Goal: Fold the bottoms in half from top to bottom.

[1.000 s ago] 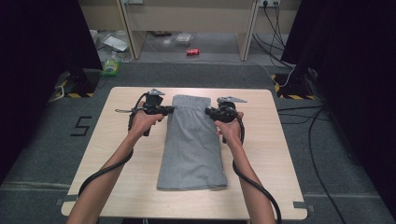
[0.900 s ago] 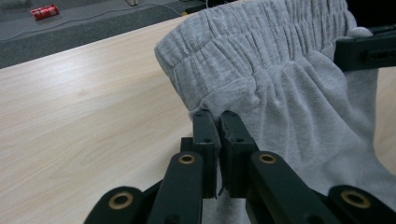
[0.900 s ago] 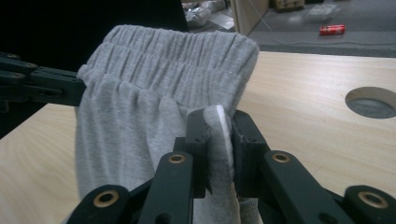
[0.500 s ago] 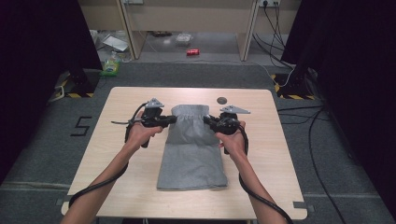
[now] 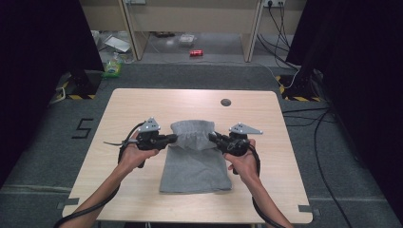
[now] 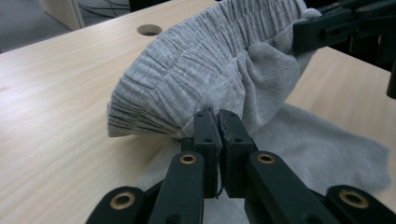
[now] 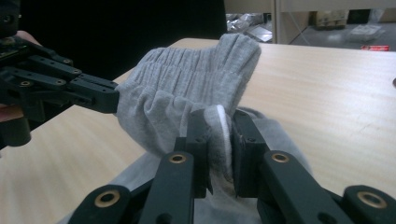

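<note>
A grey garment (image 5: pixel 195 164) with a gathered elastic waistband (image 5: pixel 192 133) lies on the wooden table (image 5: pixel 142 102). Its waistband end is lifted and folded back toward the person. My left gripper (image 5: pixel 175 139) is shut on the waistband's left corner (image 6: pixel 187 126), its jaws pinching the cloth. At the right corner (image 7: pixel 219 128) my right gripper (image 5: pixel 211 137) is shut on a thick fold of the waistband. Both grippers point inward at each other, with the cloth arched between them. The garment's lower part stays flat on the table.
A small round hole (image 5: pixel 225 102) sits in the tabletop at the back right. Black cables (image 5: pixel 85 209) trail from both grippers off the near edge. Beyond the table, wooden furniture (image 5: pixel 190 16), a red can (image 5: pixel 196 52) and litter lie on the floor.
Both grippers have moved toward the person, drawing the waistband end back over the rest of the garment. The far part of the table and its hole are now uncovered.
</note>
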